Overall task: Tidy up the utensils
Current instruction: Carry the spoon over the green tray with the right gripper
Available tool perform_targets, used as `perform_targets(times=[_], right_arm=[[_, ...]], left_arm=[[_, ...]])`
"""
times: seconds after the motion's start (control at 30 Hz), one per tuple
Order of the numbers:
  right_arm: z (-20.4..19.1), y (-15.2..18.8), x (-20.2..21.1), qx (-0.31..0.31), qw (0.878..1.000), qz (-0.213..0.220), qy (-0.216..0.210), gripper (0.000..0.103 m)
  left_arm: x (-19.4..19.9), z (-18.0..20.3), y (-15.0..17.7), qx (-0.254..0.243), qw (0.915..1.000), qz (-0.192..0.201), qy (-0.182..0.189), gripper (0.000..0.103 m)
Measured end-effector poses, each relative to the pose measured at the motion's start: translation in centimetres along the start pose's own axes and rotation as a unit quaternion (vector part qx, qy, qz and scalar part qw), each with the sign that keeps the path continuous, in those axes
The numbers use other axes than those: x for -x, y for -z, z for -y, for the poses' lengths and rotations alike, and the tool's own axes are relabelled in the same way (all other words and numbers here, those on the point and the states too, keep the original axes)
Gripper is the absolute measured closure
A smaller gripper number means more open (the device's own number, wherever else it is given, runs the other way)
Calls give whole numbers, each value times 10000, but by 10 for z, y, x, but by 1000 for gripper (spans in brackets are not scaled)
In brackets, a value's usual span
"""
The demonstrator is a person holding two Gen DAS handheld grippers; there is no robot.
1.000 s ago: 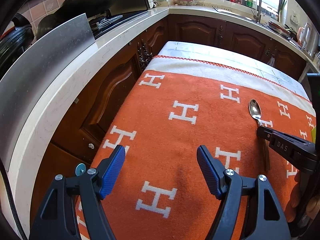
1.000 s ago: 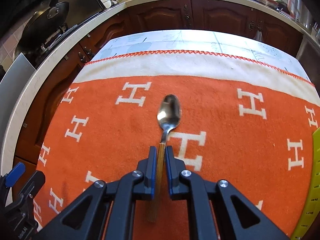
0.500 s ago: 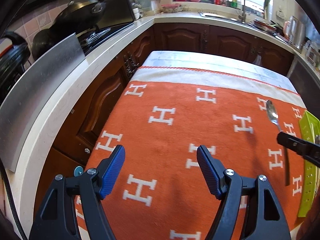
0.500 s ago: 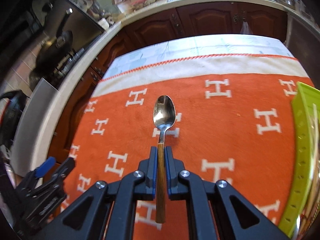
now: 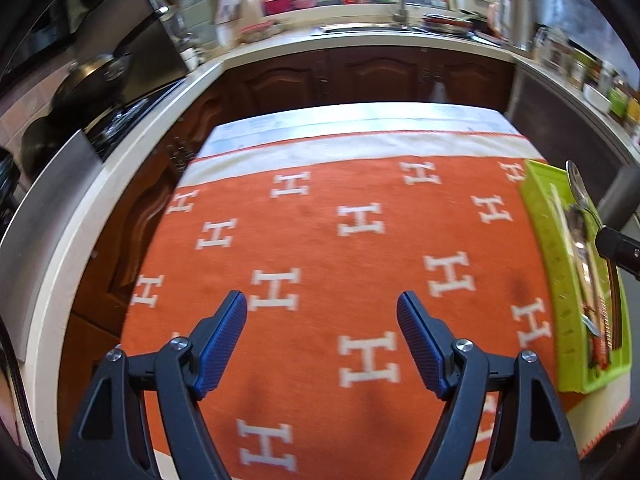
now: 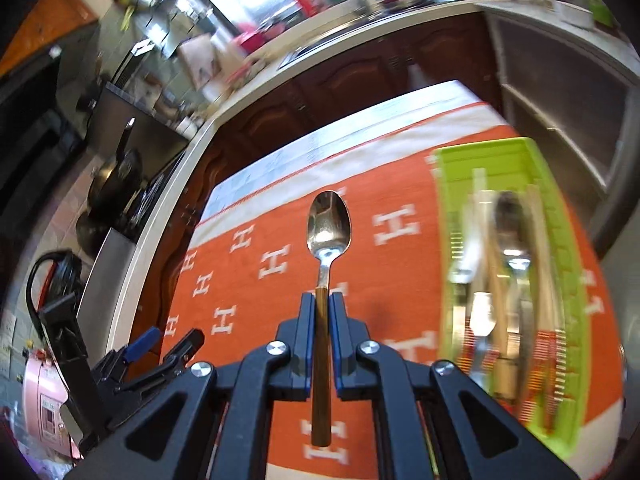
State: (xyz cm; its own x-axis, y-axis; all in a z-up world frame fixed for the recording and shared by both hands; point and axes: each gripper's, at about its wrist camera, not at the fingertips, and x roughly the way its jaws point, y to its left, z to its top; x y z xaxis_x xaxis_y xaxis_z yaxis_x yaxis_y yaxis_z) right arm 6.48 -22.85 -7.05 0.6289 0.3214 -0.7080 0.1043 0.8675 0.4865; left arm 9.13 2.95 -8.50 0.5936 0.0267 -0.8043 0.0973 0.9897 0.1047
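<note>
At the left side, the left tongs (image 5: 322, 346) hang over the orange blanket (image 5: 320, 240) that covers the tabletop, near its front edge. Their blue pads (image 5: 222, 338) stand wide apart and are opening a little more, with nothing between them but the cloth below. I judge that this hand only waits, spread ready for a next utensil, because no loose utensil lies on the blanket in either view. Further right, the right tongs (image 6: 321, 312) are closed tight on the wooden handle of the spoon (image 6: 329, 226). The grip is low on the handle, just under the metal neck, so the bowl points forward and away from the pads and the handle end sticks out behind. Held like this, the spoon hangs above the blanket and touches nothing. At the right edge of the tabletop lies the green tray (image 6: 560, 208), long and narrow, with other cutlery already inside it, blurred; I cannot tell each piece. The spoon is near the tray but not yet over it, so it probably goes in beside the others, lengthwise.
</note>
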Motion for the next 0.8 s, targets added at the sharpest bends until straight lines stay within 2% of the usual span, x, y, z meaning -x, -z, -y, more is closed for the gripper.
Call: perform_targets(times=[0.2,0.37,0.57,0.67,0.8], right_arm=[[48,0,13,-303,9983,140,470,96],[73,2,16,-502,9964,170,665,96],[94,-1,15,-646,9943,158,829,96],[99,-1,9,-664,9940,48,870,96],[106,-1,-1,-730,9907,-188,1130,95]], left_arm=[[12,26,2,-113,9996,111,240,11],[8,39,4,-147,9992,12,371,4],[-4,52,7,-265,9987,-187,384,4],[-7,54,6,-283,9986,-213,383,4],[-10,54,5,-271,9987,-236,373,4]])
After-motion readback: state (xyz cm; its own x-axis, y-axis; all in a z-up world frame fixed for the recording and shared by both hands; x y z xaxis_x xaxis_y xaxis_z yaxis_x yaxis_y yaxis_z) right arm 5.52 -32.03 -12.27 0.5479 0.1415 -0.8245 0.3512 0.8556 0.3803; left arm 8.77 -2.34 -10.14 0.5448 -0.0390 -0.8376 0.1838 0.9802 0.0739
